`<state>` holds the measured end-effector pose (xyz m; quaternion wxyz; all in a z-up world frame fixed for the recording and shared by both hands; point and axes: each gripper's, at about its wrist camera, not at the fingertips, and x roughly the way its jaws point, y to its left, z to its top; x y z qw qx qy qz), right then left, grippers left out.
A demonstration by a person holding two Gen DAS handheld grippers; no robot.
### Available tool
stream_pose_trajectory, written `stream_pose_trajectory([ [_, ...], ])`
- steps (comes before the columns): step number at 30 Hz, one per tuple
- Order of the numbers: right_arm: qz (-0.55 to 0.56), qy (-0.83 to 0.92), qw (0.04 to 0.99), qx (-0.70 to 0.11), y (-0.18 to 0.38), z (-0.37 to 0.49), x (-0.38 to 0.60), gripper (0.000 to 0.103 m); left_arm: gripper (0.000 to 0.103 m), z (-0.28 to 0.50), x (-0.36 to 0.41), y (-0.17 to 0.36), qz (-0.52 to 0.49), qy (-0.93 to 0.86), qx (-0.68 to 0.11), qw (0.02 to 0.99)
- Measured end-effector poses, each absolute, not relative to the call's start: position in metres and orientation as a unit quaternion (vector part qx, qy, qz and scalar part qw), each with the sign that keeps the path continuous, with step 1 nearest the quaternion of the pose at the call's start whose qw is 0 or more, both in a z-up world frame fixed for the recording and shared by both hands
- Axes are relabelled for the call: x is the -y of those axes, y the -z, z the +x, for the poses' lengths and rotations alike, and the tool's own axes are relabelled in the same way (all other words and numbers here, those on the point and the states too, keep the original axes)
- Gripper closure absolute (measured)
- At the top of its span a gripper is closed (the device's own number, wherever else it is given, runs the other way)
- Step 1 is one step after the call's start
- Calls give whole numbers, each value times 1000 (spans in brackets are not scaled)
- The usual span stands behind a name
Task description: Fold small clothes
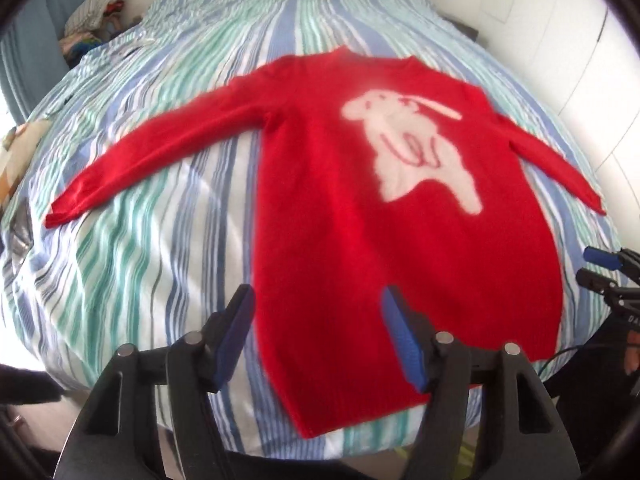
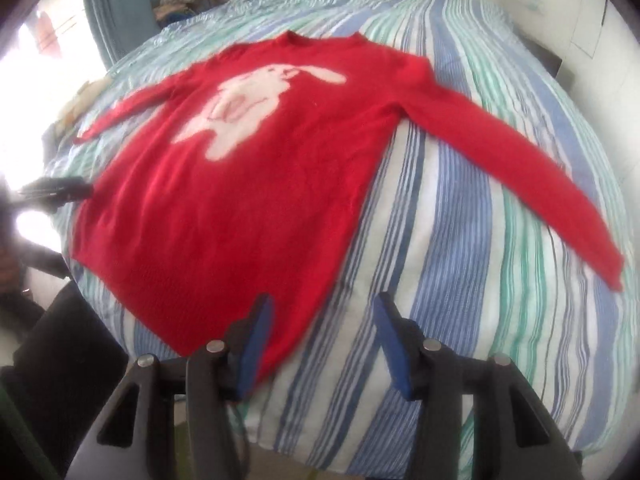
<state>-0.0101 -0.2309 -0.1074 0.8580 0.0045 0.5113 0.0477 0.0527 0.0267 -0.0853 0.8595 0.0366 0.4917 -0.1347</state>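
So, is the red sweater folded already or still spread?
Spread. The red sweater lies flat on the bed, both sleeves stretched out sideways, no fold anywhere.

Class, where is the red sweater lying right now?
The red sweater lies flat, sleeves spread, on the striped bedspread, just beyond both open grippers in both wrist views.

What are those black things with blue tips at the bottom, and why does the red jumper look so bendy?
They are grabbing tools, one in each of a person's hands. A small camera on each looks along its two fingers, and its round lens bends everything. One picture comes from the left tool, the other from the right tool. A red jumper with a white bunny lies flat, sleeves spread, on a striped bed cover. Both tools are open above its bottom edge and hold nothing.
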Motion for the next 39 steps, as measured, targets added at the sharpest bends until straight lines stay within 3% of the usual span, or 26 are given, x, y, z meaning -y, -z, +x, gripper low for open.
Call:
stream_pose_trajectory([
  [4,8,-84,868,-490,104,7,202,50,29,48,16,106,78,158,-488,855],
  [8,-30,-85,848,-523,143,21,186,50,28,39,23,158,125,136,-518,835],
  [13,18,-69,850,-523,161,4,204,49,25,38,19,158,102,120,-513,844],
  [39,-14,-54,845,-531,164,12,195,44,19,40,23,170,94,110,-499,854],
])
